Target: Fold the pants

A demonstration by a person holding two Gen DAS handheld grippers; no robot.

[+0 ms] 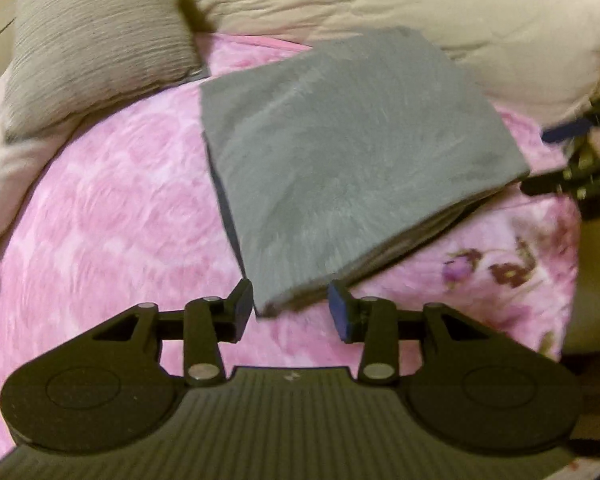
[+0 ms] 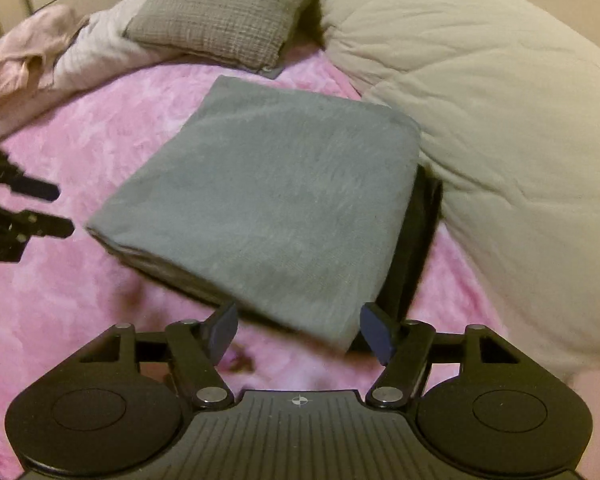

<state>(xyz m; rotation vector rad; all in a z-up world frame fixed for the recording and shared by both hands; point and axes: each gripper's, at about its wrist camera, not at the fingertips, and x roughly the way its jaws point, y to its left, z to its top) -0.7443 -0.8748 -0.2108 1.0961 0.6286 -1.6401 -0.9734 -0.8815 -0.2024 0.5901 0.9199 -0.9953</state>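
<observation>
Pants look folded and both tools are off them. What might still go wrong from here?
1. A corner of the grey folded pants sits between the open left tool pads; closing or dragging could undo the fold.
2. The right tool is open over the opposite corner, with the same snag risk.
3. The bundle's far edge sits against the cream quilted duvet, which could nudge it.

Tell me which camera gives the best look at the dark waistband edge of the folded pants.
The right wrist view: the dark band runs exposed along the folded gray pants, on the side beside the cream comforter. The left wrist view shows only the gray top and stacked fold layers.
</observation>
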